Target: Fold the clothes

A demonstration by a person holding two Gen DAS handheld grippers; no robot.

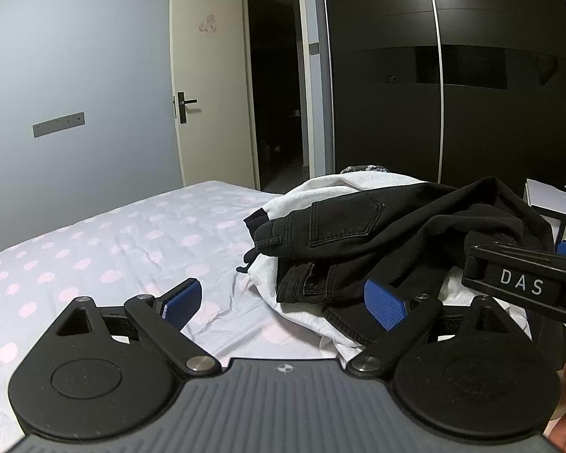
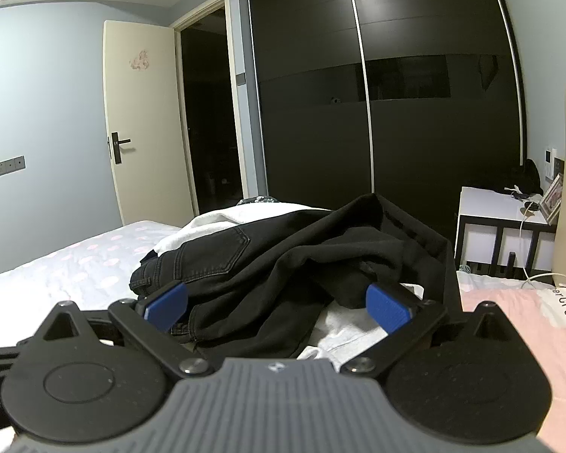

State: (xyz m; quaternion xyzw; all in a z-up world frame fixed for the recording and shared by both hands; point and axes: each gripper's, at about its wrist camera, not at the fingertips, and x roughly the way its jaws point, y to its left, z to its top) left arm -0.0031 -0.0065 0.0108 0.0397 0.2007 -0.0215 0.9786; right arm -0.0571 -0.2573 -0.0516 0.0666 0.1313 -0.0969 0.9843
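Home bedroom: bed (image 1: 94, 249), dark wardrobe (image 2: 396, 94), nightstand (image 2: 486, 204), door (image 1: 207, 75).

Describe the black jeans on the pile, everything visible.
The black jeans look like denim, with a stitched back pocket and a belt loop showing. They lie crumpled, not folded, on white clothes on the dotted bed sheet, partly under another black garment. Both tongs are open; neither grips them.

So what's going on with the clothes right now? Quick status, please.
Left hand-held gripper open, empty. Right hand-held gripper open, empty, facing the pile. Black jeans unfolded atop white garment on the bed. Nothing in the way.
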